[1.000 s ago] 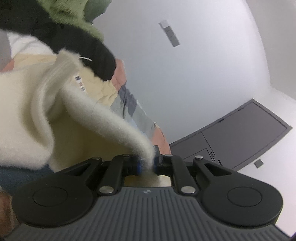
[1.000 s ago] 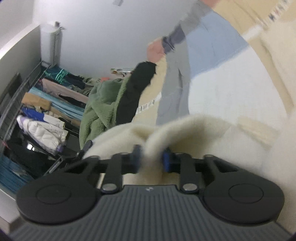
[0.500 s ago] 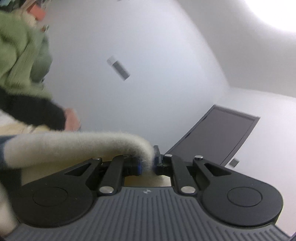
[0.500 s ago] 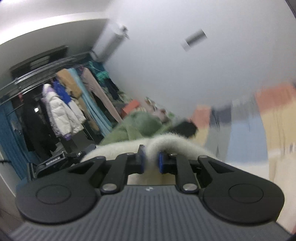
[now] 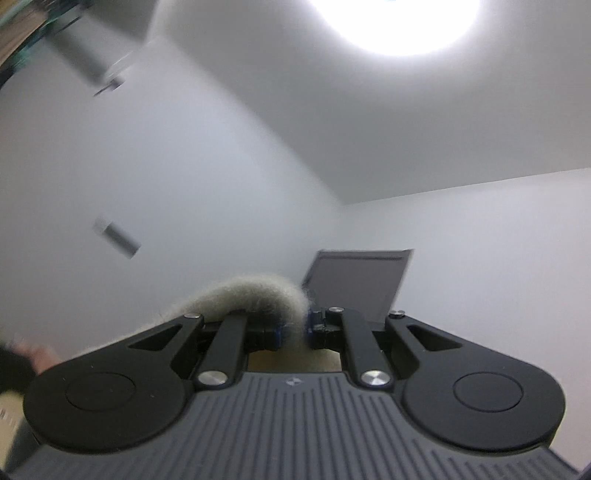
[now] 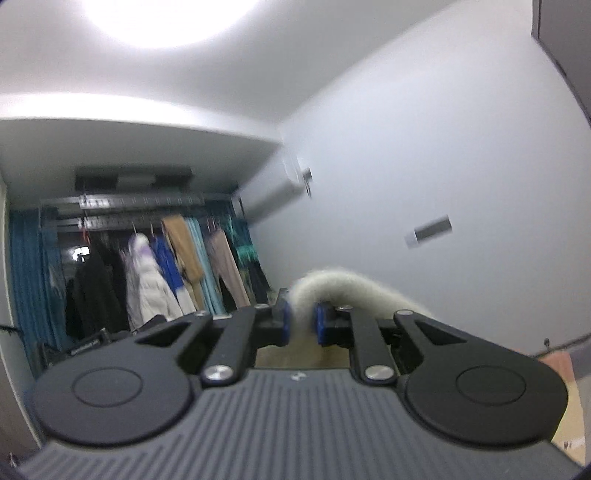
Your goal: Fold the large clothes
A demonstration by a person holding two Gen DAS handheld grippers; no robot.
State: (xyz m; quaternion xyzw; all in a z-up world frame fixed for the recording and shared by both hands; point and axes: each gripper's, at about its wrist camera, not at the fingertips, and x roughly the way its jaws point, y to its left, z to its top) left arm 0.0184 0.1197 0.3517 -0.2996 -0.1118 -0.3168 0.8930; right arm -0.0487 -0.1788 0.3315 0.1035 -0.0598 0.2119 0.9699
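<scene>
Left gripper (image 5: 293, 328) nearly closed, blue-padded jaws clamped on a fold of the cream fuzzy fleece garment (image 5: 251, 297); cloth fills the narrow gap fully. Right gripper (image 6: 301, 323) likewise pinched on a fold of the same fuzzy cream cloth (image 6: 354, 291), pads pressing it from both sides. Both tools angled upward toward white walls and ceiling, with a glaring round ceiling light (image 5: 397, 22) overhead. Held high — garment seen only as a thick rolled edge arcing out of each pair of jaws. From the left gripper, edge runs leftward and down behind the black tool body; from the right gripper, rightward and down. Long axis of the visible edge thus roughly sideways across each view, presumably strung between the two grips, though the span between is in neither view. Bulk of the garment hidden below the gripper bodies; shape, sleeves and front or back cannot be told. Lower left of the left view blurred — a pinkish and black patch, unidentifiable. Background in the right view: rail of hanging clothes (image 6: 159, 273), soft with motion blur. Dark grey door panel (image 5: 360, 282) behind the left jaws.
</scene>
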